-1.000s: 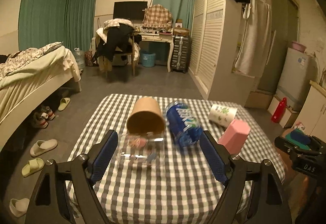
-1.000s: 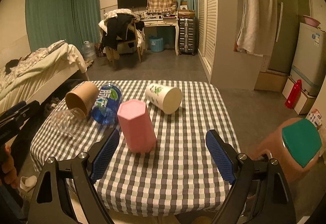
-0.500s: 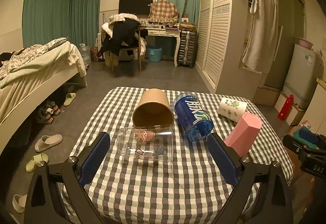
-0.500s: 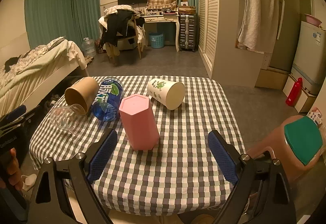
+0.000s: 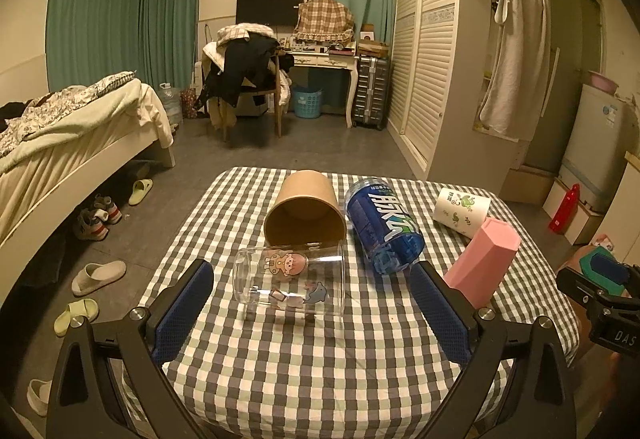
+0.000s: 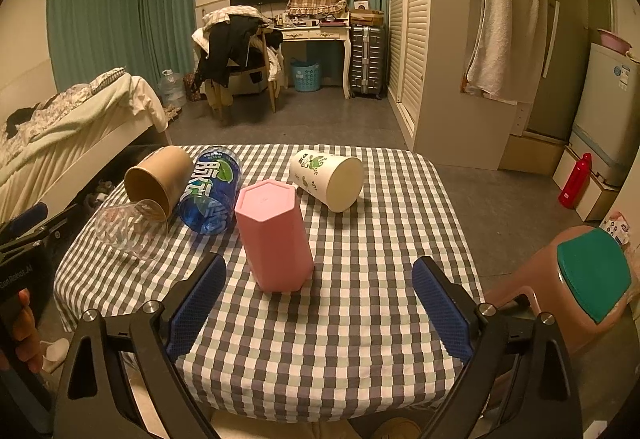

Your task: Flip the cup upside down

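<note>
A clear glass cup [image 5: 290, 285] with cartoon prints lies on its side on the checked table [image 5: 320, 355]; it also shows in the right wrist view [image 6: 130, 229]. Behind it lie a brown paper cup [image 5: 306, 213], a blue cup [image 5: 384, 225] and a white printed cup [image 5: 462, 209], all on their sides. A pink hexagonal cup [image 6: 274, 239] stands upside down. My left gripper [image 5: 312, 313] is open and empty, just in front of the glass cup. My right gripper [image 6: 318, 309] is open and empty, just in front of the pink cup.
A pink stool with a green top [image 6: 588, 279] stands by the table's right side. A bed [image 5: 60, 143] is on the left, with slippers [image 5: 98, 273] on the floor. A wardrobe [image 5: 440, 51] and a fridge [image 6: 608, 111] are on the right.
My left gripper has pulled back and risen from around the glass cup, which now lies farther ahead. My right gripper has drawn back slightly. Both stay open.
</note>
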### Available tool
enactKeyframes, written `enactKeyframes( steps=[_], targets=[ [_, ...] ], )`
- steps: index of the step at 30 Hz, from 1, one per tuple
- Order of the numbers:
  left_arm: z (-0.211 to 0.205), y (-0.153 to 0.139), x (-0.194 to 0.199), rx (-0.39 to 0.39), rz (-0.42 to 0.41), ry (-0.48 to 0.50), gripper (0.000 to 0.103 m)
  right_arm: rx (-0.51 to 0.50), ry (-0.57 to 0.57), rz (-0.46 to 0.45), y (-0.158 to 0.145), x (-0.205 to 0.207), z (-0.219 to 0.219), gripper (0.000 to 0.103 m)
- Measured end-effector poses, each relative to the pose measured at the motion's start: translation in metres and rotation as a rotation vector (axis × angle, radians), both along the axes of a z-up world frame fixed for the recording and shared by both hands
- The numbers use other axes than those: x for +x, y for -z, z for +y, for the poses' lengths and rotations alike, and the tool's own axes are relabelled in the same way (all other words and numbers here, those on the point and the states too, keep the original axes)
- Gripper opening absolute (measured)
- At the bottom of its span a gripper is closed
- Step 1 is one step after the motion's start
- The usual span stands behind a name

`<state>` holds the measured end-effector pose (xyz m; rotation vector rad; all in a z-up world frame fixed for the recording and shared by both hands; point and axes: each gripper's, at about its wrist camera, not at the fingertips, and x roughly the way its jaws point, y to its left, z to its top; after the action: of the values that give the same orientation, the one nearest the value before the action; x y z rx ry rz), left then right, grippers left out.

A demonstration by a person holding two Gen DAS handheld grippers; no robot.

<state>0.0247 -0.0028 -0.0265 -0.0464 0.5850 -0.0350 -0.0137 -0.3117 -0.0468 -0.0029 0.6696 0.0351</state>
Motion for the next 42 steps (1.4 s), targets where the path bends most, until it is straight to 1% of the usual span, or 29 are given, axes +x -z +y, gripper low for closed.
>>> enactKeyframes(
  steps=[11, 21, 42],
  targets=[
    [0.0011, 0.0009, 0.0028, -0.013, 0.02, -0.002, 0.102, -0.001, 0.001, 0.002, 0.0, 0.0005, -0.0006, 0.095],
    [0.0007, 0.0, 0.0004, 0.007, 0.004, -0.007, 0.102, -0.001, 0.002, 0.004, 0.0002, 0.0007, -0.0008, 0.095],
    [0.0007, -0.0007, 0.0, 0.006, 0.008, -0.008, 0.102, -0.003, -0.001, 0.005, 0.0012, 0.0007, 0.0011, 0.095]
  ],
)
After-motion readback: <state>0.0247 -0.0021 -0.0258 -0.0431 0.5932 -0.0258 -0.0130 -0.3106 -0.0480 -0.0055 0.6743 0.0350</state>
